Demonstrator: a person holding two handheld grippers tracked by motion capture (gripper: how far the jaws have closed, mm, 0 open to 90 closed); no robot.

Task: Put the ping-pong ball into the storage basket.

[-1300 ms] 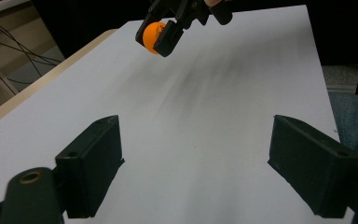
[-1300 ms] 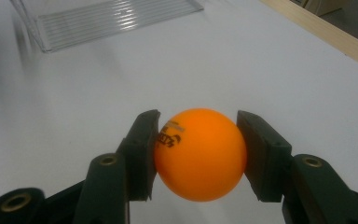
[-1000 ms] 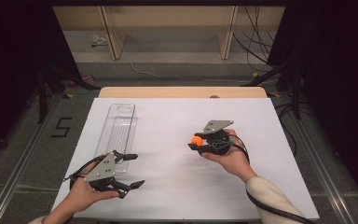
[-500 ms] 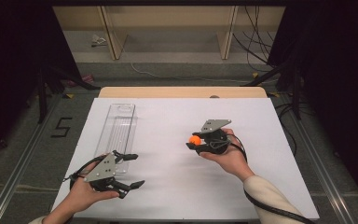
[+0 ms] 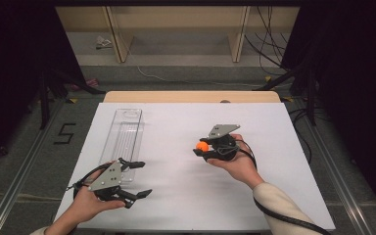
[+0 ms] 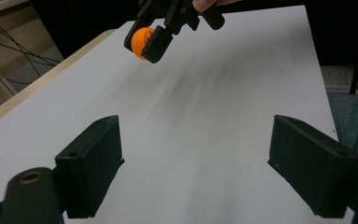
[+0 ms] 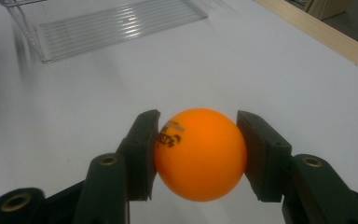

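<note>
Nothing moved; right tool (image 7: 198, 156) view reveals ball (image 7: 199, 154) lettering.

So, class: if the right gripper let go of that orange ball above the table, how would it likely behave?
The orange ball is round and smooth, so it would probably roll across the flat white table. It looks like a table-tennis ball, so likely light and bouncy. The right gripper pinches it only at its sides; it might slip.

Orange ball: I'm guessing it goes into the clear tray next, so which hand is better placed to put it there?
Right, probably. The right tongs are already shut on the orange ball, above the table. The left tongs are open with nothing between them, though they sit beside the clear tray.
</note>
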